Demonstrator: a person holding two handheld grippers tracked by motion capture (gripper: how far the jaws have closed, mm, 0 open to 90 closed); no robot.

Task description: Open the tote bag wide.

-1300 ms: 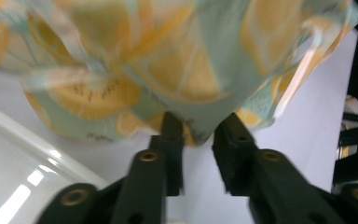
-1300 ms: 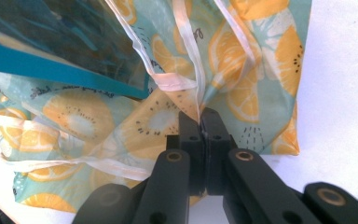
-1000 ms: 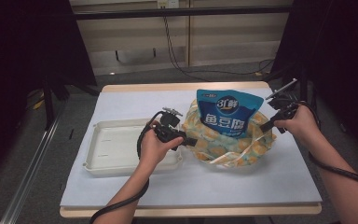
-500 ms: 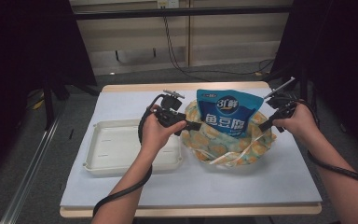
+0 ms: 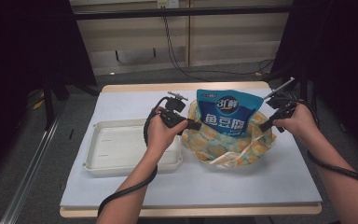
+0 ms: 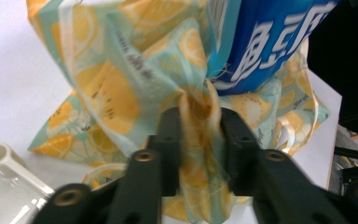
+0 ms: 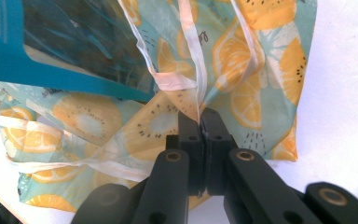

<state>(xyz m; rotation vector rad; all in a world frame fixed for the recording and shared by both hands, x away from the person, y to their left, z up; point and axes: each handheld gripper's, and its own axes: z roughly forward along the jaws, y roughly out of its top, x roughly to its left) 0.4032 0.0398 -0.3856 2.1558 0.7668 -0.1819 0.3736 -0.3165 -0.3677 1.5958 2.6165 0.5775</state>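
A lemon-print fabric bag [image 5: 219, 144] lies on the white table with a blue snack pouch [image 5: 228, 114] standing up out of its mouth. My left gripper [image 5: 195, 125] is at the bag's left edge. Its jaws have just been closing, and in the left gripper view [image 6: 199, 116] a bunched fold of the bag [image 6: 121, 79] is pinched between them, with the pouch [image 6: 270, 42] just behind. My right gripper [image 5: 266, 126] holds the bag's right edge. In the right gripper view [image 7: 199, 119] its jaws are shut on the bag [image 7: 256, 65] where a pale ribbon handle meets it, below the pouch [image 7: 51, 37].
A shallow white tray [image 5: 121, 149] sits left of the bag under my left forearm; its corner [image 6: 0, 158] shows in the left gripper view. The white table top [image 5: 191, 186] extends in front of the bag. Dark stands and cables surround the table.
My left hand has moved away from the person along the bag's left side, and its jaws now pinch the fabric there. The right hand and the bag's right edge have stayed put.
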